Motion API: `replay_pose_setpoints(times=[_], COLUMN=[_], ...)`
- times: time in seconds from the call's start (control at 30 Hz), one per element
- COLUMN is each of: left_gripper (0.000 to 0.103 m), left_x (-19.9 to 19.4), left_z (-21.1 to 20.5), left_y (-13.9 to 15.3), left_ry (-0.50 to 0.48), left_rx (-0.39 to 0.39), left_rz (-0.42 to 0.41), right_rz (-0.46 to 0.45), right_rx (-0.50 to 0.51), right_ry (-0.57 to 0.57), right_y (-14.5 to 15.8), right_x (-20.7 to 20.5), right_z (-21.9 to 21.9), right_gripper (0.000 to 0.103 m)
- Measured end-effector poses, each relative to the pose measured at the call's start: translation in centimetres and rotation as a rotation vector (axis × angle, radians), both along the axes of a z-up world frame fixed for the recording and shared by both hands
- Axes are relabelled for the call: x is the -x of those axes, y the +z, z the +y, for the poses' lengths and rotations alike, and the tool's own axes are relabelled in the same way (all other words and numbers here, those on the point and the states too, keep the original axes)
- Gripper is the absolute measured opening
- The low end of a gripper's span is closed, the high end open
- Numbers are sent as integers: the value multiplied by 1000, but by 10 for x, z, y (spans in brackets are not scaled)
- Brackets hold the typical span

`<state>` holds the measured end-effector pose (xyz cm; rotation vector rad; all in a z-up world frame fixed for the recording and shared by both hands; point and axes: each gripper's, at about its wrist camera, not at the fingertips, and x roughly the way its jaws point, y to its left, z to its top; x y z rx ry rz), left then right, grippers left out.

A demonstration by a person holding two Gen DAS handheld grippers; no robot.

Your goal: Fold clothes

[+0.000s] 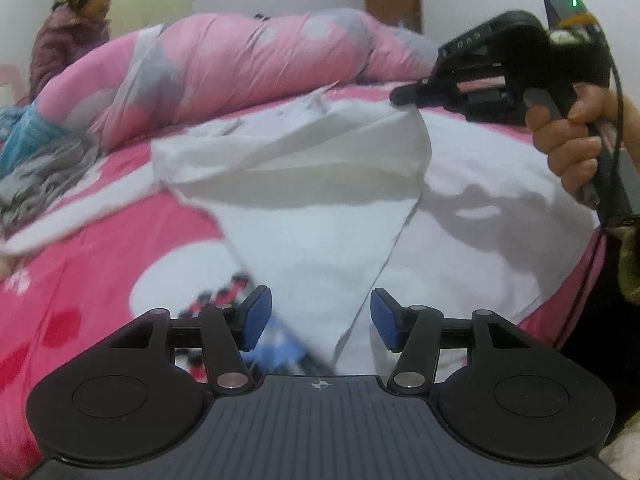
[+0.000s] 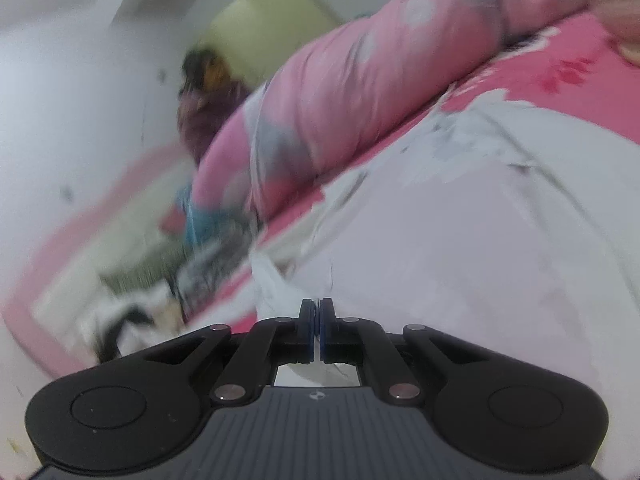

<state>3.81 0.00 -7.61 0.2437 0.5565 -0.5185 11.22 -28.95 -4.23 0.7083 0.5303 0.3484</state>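
Right gripper (image 1: pixel 404 98) held level above the bed (image 1: pixel 80 280), seen from the side in the left wrist view, gripped by a bare hand (image 1: pixel 576 136) wrapped round its handle at the right edge. Fingers (image 2: pixel 310 328) closed tight on a raised corner of the white garment (image 1: pixel 320 208), a thin slip of cloth pinched between the blue pads in the right wrist view. Cloth pulled up into a peak at that pinch, falling away from it in a broad triangular fold toward the near edge of the bed.

Left gripper (image 1: pixel 320 318) pointed down and forward over the near part of the same garment. Fingers (image 1: pixel 256 316) parted about halfway, blue pads apart, with the lower point of the hanging fold between them; no pad seen pressing on the cloth. Could not tell whether the cloth brushed the right-hand pad.

White garment spread across the middle of the pink patterned bed, partly lifted, partly flat. Rolled pink and grey quilt (image 1: pixel 240 64) lay along the far side of the bed, well beyond the garment. Blue and grey clothes (image 1: pixel 36 160) heaped at the far left. Person in a dark purple padded jacket (image 1: pixel 68 40) beside the bed at the far left, blurred in the right wrist view.
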Motion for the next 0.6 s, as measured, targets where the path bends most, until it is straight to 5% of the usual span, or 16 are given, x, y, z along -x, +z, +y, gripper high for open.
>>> replay_pose_setpoints(times=[0.33,0.5,0.6], left_gripper=[53,13,3], left_x=[-22,-28,-29], left_z=[-59,-47,-35], left_y=[-18,-13,-7], left_ry=[-149,-99,-53], left_rx=[-186,-131,-84], left_rz=[-47,-2,11], right_rz=[21,60,70], right_rx=[-148,-178,-185], right_ry=[-150,-168,-161], right_y=[-15,-31,-35], right_x=[5,3,6], right_z=[-59,-73,-75], right_gripper=[1,1,1])
